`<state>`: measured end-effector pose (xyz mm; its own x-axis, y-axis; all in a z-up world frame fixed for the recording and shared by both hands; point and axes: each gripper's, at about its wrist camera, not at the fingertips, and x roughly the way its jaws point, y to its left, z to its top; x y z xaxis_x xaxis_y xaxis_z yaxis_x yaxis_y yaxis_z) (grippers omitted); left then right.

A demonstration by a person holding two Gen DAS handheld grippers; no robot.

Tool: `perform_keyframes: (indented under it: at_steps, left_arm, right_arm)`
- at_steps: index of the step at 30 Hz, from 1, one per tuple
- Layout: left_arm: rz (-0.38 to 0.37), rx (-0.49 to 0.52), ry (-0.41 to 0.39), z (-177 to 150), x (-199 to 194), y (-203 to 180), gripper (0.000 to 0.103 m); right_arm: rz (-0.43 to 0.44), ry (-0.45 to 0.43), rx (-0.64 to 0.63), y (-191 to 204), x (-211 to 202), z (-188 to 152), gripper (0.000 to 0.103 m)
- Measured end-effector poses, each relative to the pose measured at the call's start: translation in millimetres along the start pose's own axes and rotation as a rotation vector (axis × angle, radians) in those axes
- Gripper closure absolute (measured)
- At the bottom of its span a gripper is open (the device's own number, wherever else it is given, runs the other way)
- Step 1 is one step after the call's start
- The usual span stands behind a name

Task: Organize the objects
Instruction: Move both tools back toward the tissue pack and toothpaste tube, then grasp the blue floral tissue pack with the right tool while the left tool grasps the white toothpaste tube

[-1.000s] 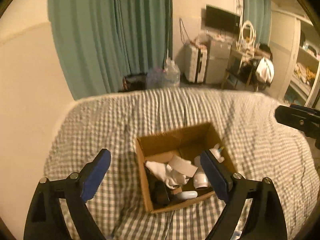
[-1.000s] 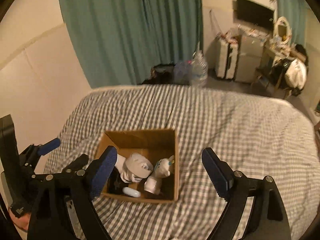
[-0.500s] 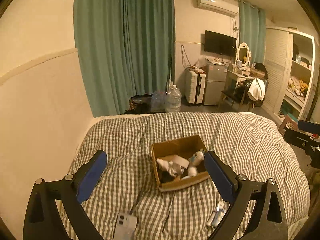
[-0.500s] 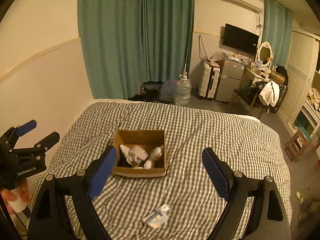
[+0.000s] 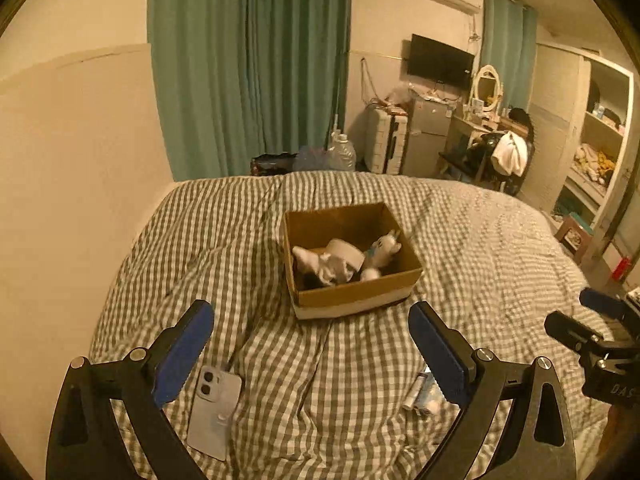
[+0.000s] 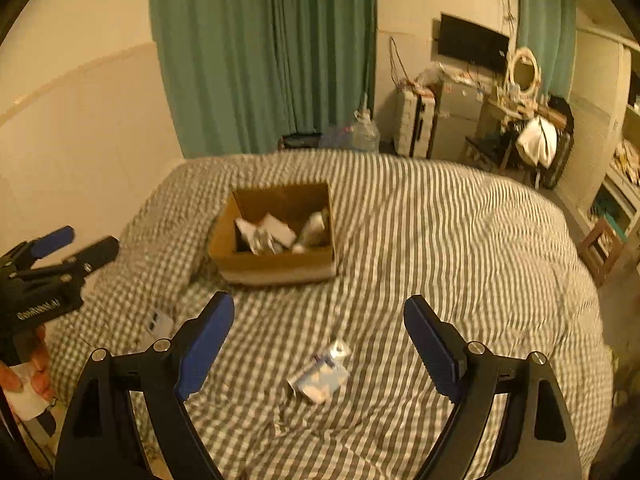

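Left view, my tool: my left gripper (image 5: 310,338) has its two blue pads wide apart and holds nothing; it hangs over the near part of the bed (image 5: 480,248).
Left view, box: the cardboard box (image 5: 352,300) sits in the middle of the checked cover, a little beyond my pads; inside it lie white soft things, one of them looks like a small plush toy (image 5: 382,248), but I cannot name the others.
Left view, loose things: a white phone (image 5: 214,408) lies face down on the cover at the near left, just beside my left pad; a small white tube or packet (image 5: 420,396) lies at the near right, partly hidden behind my right pad.
Left view, writing: on my other tool at the right edge I read only "DAS", the rest is cut off.

Right view, my tool: my right gripper (image 6: 320,338) is also spread open and empty, over the near cover.
Right view, packet: the small white and blue packet (image 6: 322,376) lies between my two pads, on the cover and near to me, well apart from the box (image 6: 276,268).
Right view, phone: the phone (image 6: 160,324) shows at the left, blurred.
Right view, writing: the left tool carries a white word, too blurred for me to read with certainty.

Step in hand: I judge that I am choosing the next loose thing; two things remain outside the box.
Next move: I think I must lower the right tool over the packet, close on it gently because it is thin and the cover is soft, then carry it to the box.
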<state>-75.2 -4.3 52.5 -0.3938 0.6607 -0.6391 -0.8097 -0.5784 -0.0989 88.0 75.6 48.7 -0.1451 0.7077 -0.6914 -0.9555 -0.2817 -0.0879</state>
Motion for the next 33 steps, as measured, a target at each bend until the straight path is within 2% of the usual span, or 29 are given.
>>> perform_keyframes:
  at_steps: [3, 9, 12, 14, 15, 17, 19, 23, 28, 29, 31, 33]
  left_arm:
    - [0.011, 0.002, 0.013, -27, 25, -7, 0.003]
    - [0.019, 0.001, 0.104, -78, 89, -26, 0.003]
    - [0.015, 0.022, 0.158, -100, 116, -38, 0.003]
    - [0.041, 0.054, 0.176, -111, 130, -44, 0.003]
    - [0.060, 0.068, 0.179, -115, 135, -46, 0.003]
    - [0.104, 0.091, 0.198, -119, 147, -47, 0.003]
    - [0.102, 0.082, 0.223, -122, 158, -43, 0.003]
    - [0.103, 0.048, 0.240, -123, 167, -37, 0.003]
    - [0.093, 0.063, 0.257, -127, 171, -45, 0.003]
    - [0.084, 0.068, 0.259, -128, 169, -48, 0.003]
    - [0.073, 0.079, 0.262, -127, 167, -52, 0.003]
    - [0.064, 0.088, 0.265, -126, 162, -56, 0.003]
  right_arm:
    - [-0.020, 0.041, 0.025, -10, 32, -24, 0.016]
    - [-0.044, 0.152, 0.057, -26, 104, -67, 0.016]
    - [-0.035, 0.223, 0.063, -29, 139, -89, 0.016]
    - [-0.016, 0.271, 0.076, -30, 161, -106, 0.016]
    - [-0.009, 0.299, 0.083, -31, 173, -113, 0.016]
    - [0.003, 0.339, 0.106, -32, 193, -125, 0.024]
    - [0.026, 0.380, 0.143, -35, 211, -134, 0.032]
    - [0.091, 0.403, 0.214, -40, 232, -146, 0.032]
    - [0.161, 0.426, 0.276, -41, 242, -151, 0.032]
    - [0.168, 0.438, 0.277, -41, 244, -153, 0.034]
    - [0.176, 0.441, 0.266, -38, 244, -156, 0.059]
    - [0.173, 0.423, 0.239, -35, 234, -157, 0.060]
